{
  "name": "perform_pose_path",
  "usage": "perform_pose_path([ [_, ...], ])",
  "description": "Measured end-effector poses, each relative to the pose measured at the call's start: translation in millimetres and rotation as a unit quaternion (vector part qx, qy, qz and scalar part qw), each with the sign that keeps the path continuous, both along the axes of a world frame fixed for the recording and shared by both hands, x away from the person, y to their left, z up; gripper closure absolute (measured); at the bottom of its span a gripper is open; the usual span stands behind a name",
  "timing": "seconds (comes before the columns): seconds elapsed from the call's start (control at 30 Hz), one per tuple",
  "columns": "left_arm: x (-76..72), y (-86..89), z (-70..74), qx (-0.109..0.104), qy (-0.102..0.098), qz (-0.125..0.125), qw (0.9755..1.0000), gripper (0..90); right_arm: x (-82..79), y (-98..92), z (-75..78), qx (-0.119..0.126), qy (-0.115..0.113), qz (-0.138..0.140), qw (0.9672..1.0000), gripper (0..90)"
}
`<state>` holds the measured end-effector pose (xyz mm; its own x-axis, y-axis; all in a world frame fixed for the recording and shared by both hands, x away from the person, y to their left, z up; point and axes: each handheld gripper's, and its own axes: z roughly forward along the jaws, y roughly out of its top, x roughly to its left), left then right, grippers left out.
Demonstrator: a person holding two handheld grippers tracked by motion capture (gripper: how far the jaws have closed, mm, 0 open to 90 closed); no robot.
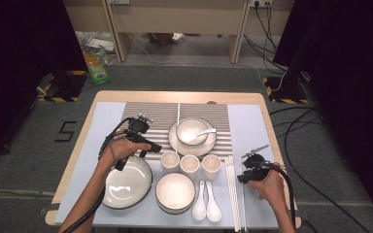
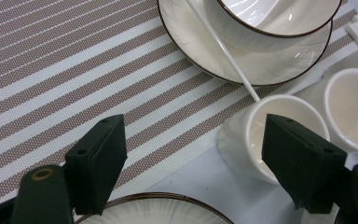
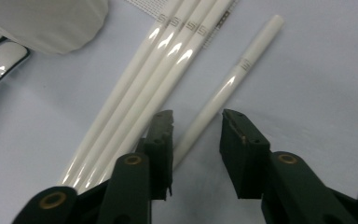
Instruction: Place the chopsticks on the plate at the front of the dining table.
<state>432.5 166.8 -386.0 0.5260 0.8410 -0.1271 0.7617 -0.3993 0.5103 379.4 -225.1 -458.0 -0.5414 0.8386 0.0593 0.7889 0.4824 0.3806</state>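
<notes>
My left gripper (image 1: 149, 149) hovers open over the striped placemat (image 1: 155, 116), between the large plate (image 1: 126, 182) and the leftmost of three white cups (image 1: 170, 160). In the left gripper view its jaws (image 2: 193, 140) stand wide apart, the right one just in front of that cup (image 2: 249, 126). My right gripper (image 1: 243, 175) is low at the table's right, beside the white chopsticks (image 1: 231, 189). In the right gripper view its open jaws (image 3: 198, 123) straddle a single chopstick (image 3: 235, 74) without touching it; three more chopsticks (image 3: 158, 60) lie side by side to the left.
A bowl with a spoon (image 1: 192, 131) sits on a small plate (image 1: 175, 141) mid-table, with one chopstick (image 1: 178, 114) slanting across its rim. A second bowl (image 1: 175, 191) and two spoons (image 1: 206, 206) lie near the front edge. The table's right edge is close to my right hand.
</notes>
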Motion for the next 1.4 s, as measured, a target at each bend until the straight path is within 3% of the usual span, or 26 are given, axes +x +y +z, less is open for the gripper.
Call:
perform_pose_path([
  [0.2,-0.1,4.7,-4.1,0.002,0.004,0.002,1.0000,21.6,4.2,3.6,3.9,-0.035,0.021,0.001,0.9992,69.2],
  [0.23,-0.2,5.0,-4.4,0.000,0.003,0.003,1.0000,21.6,5.9,3.7,4.6,-0.037,0.027,0.000,0.9990,70.4],
  [0.3,-0.3,5.8,-5.2,-0.001,0.006,0.001,1.0000,21.6,7.7,1.5,5.3,-0.014,0.036,-0.004,0.9993,71.0],
  [0.53,0.1,8.4,-6.2,0.002,0.010,0.007,0.9999,21.7,13.3,4.3,5.5,-0.038,0.061,-0.014,0.9973,70.9],
  [0.67,0.0,8.9,-7.1,0.008,0.009,0.008,0.9999,21.7,23.9,4.2,6.7,-0.045,0.095,-0.026,0.9941,78.0],
  [0.8,0.2,8.2,-9.8,0.005,0.012,0.007,0.9999,21.7,36.3,-0.3,6.5,-0.034,0.133,-0.051,0.9892,83.1],
  [0.9,0.7,7.8,-10.0,0.003,0.010,0.011,0.9999,21.7,40.7,0.3,6.4,-0.038,0.148,-0.061,0.9864,83.6],
  [1.2,-0.1,5.3,-8.1,0.010,0.007,0.008,0.9999,21.7,47.9,14.3,7.6,-0.085,0.172,-0.079,0.9783,83.9],
  [1.4,-0.9,8.4,-9.9,0.006,0.001,0.010,0.9999,21.7,48.0,14.2,7.7,-0.086,0.171,-0.072,0.9788,84.1],
])
